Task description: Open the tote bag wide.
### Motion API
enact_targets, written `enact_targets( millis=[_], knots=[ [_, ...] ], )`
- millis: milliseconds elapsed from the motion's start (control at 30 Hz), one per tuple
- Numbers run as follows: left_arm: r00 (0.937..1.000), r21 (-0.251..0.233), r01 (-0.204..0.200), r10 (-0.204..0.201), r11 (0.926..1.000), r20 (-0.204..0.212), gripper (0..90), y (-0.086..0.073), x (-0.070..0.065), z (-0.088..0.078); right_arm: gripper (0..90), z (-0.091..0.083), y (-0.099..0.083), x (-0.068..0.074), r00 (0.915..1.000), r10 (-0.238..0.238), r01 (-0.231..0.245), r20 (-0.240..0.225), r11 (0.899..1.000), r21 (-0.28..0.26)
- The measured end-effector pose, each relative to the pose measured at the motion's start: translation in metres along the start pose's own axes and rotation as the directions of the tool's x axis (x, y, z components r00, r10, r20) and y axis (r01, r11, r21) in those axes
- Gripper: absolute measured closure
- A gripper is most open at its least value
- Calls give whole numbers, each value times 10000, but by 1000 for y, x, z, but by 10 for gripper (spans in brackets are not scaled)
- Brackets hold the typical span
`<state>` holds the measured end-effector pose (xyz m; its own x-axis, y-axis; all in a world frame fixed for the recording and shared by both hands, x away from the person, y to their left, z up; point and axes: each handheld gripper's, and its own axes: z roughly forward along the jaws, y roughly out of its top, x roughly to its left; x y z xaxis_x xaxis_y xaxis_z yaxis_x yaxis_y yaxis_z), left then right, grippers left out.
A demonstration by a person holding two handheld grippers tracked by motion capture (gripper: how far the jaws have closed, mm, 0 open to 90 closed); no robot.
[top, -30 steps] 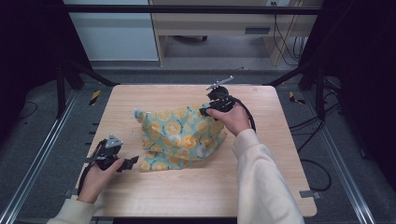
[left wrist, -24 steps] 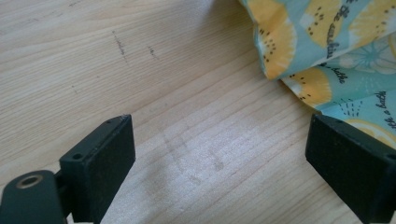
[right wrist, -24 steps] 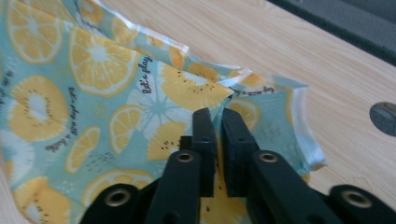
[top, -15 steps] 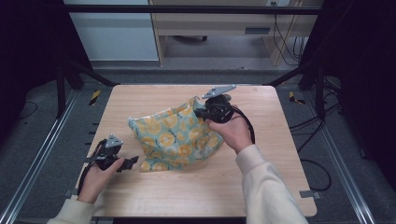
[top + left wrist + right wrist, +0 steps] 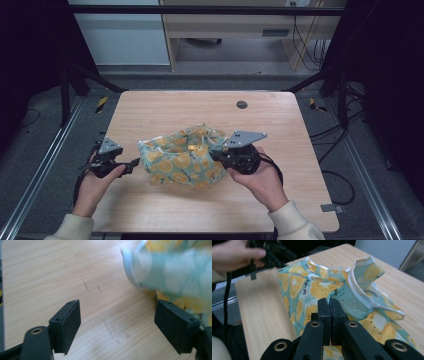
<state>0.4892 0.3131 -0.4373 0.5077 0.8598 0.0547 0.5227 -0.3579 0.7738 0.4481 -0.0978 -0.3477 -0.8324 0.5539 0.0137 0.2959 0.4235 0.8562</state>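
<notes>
The cloth (image 5: pixel 182 162) is a teal fabric printed with orange and yellow citrus slices and edged with a white hem. It lies bunched and folded over itself near the middle of the table (image 5: pixel 200 107), toward my side. In my right gripper view its hem stands up in a loose loop above the crumpled body. My right gripper (image 5: pixel 220 156) has its jaws pressed together on the cloth's right part, pinching a fold of it. My left gripper (image 5: pixel 131 165) sits just beside the cloth's left edge, jaws spread with only bare wood between the pads, though they have just been closing a little. The table is pale wood with rounded corners, a few faint scuffs and a small dark round hole (image 5: pixel 242 104) near its far edge. Around it run dark metal rails, grey floor, cables and a light cabinet beyond.
</notes>
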Motion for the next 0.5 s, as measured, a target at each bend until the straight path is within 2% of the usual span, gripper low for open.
enact_targets(
  millis=[100, 133, 167, 200, 267, 300, 333, 367, 400, 500],
  knots=[
    [9997, -218, -247, 248, 9995, 56, 279, 17, 0, -9, 888, -1, -10, 5, 10000, -71, 71, 4, 9999, 136],
    [9997, -218, -247, 248, 9995, 56, 289, 17, 0, -9, 888, -1, -10, 5, 10000, -71, 71, 4, 9999, 136],
    [9985, -271, -531, 535, 9982, 137, 302, 28, -2, -10, 887, 0, -14, 5, 10000, -34, 35, -71, 9998, 178],
    [9985, -271, -531, 535, 9982, 137, 314, 28, -2, -10, 887, 0, -14, 5, 10000, -34, 35, -71, 9998, 178],
    [9954, -199, -920, 925, 9956, 265, 315, 42, -8, -8, 886, 2, -17, 5, 10000, 5, -5, -22, 9996, 269],
    [9911, -152, -1230, 1236, 9923, 497, 315, 53, -16, -4, 885, 5, -20, 4, 10000, 46, -45, -34, 9995, 308],
    [9911, -152, -1230, 1236, 9923, 497, 314, 53, -16, -4, 885, 5, -20, 4, 10000, 46, -45, -34, 9995, 308],
    [9833, -99, -1591, 1593, 9872, 876, 310, 65, -26, 5, 885, 7, -21, 4, 9999, 69, -66, -84, 9994, 325],
    [9833, -99, -1591, 1593, 9872, 876, 310, 65, -26, 5, 885, 7, -21, 4, 9999, 69, -66, -84, 9994, 325],
    [9744, 88, -2043, 2024, 9789, 978, 306, 76, -39, 21, 884, 10, -23, 4, 9999, 93, -88, -138, 9993, 362]
  ],
)
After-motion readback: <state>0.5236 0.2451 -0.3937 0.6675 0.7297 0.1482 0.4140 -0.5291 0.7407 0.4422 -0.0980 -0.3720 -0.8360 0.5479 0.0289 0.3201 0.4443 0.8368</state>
